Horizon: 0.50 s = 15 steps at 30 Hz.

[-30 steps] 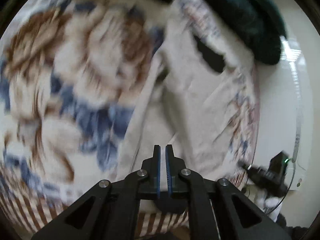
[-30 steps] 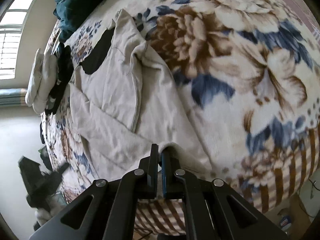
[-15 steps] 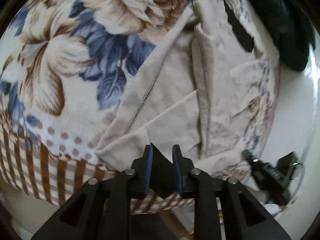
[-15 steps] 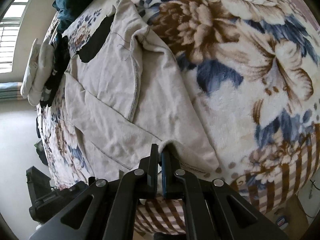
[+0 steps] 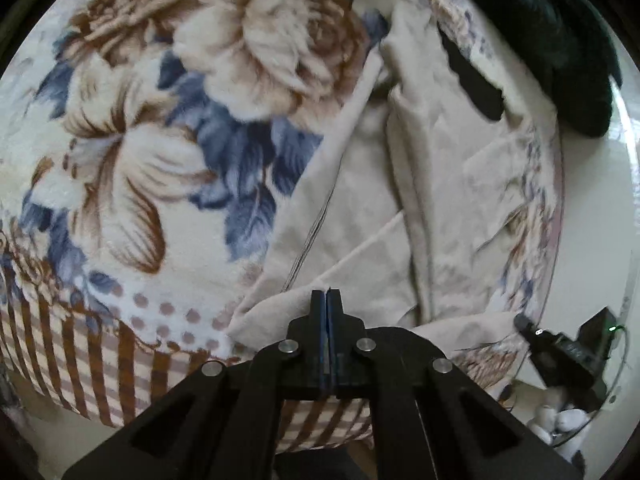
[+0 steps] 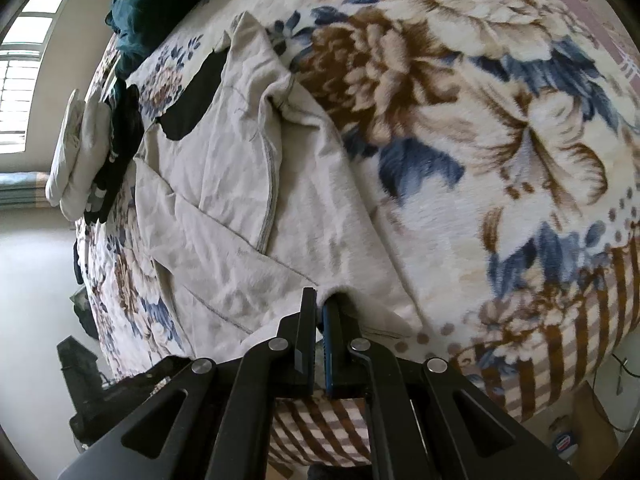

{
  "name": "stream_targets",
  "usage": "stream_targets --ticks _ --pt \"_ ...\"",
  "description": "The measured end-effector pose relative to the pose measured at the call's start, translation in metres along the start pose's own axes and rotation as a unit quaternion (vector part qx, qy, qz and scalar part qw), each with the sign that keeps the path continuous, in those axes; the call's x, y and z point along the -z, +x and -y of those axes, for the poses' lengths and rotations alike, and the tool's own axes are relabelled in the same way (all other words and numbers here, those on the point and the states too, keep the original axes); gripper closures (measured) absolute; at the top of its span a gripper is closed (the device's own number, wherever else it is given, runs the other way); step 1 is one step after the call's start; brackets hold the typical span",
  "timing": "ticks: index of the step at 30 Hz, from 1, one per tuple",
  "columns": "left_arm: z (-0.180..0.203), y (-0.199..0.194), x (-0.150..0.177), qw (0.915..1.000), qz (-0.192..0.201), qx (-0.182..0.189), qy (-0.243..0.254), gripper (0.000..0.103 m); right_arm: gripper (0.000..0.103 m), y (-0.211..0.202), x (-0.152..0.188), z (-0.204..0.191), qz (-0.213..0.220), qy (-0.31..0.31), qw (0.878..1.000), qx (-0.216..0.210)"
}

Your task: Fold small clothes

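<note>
A beige garment (image 5: 420, 184) with a black collar patch (image 5: 472, 76) lies spread on a floral blanket (image 5: 168, 152), partly folded over itself. My left gripper (image 5: 327, 294) is shut on its near hem at the bed's edge. In the right wrist view the same garment (image 6: 240, 184) runs away from me, and my right gripper (image 6: 319, 304) is shut on another part of the near hem. The left gripper's black body (image 6: 92, 392) shows at the lower left of the right wrist view.
A dark teal cloth pile (image 5: 560, 40) lies at the far end of the bed. Folded white and black clothes (image 6: 88, 152) sit at the far left edge of the bed in the right wrist view. The striped blanket border (image 6: 560, 360) hangs over the near edge.
My left gripper swung down to the near hem, was open half a second ago, and has now closed on the hem. My right gripper has kept its grip and barely moved.
</note>
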<state>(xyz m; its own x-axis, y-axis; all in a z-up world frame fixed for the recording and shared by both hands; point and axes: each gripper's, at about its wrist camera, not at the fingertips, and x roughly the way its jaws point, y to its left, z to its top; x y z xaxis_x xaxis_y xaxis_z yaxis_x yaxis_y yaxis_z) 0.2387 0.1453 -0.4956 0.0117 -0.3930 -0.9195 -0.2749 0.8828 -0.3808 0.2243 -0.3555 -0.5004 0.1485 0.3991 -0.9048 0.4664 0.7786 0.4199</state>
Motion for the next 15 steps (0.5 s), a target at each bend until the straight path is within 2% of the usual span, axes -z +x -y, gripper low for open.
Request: stream_targets --ticks 4,7,11,15 --pt "0.001 -0.025 -0.016 0.9990 0.040 0.012 -0.014 0.103 0.100 0.002 -0.003 -0.013 0.009 0.007 1.000 -0.003" --pt "0.008 -0.040 -0.042 0.9967 0.074 0.026 -0.018 0.103 0.100 0.002 -0.013 -0.027 0.020 0.009 1.000 -0.010" --pt "0.016 -0.035 -0.083 0.9937 0.109 0.024 -0.008 0.103 0.100 0.003 -0.041 -0.045 0.046 -0.006 0.999 0.002" --pt "0.023 -0.009 -0.123 0.9922 0.124 0.010 -0.002 0.103 0.100 0.016 -0.074 -0.058 0.070 -0.017 0.997 0.016"
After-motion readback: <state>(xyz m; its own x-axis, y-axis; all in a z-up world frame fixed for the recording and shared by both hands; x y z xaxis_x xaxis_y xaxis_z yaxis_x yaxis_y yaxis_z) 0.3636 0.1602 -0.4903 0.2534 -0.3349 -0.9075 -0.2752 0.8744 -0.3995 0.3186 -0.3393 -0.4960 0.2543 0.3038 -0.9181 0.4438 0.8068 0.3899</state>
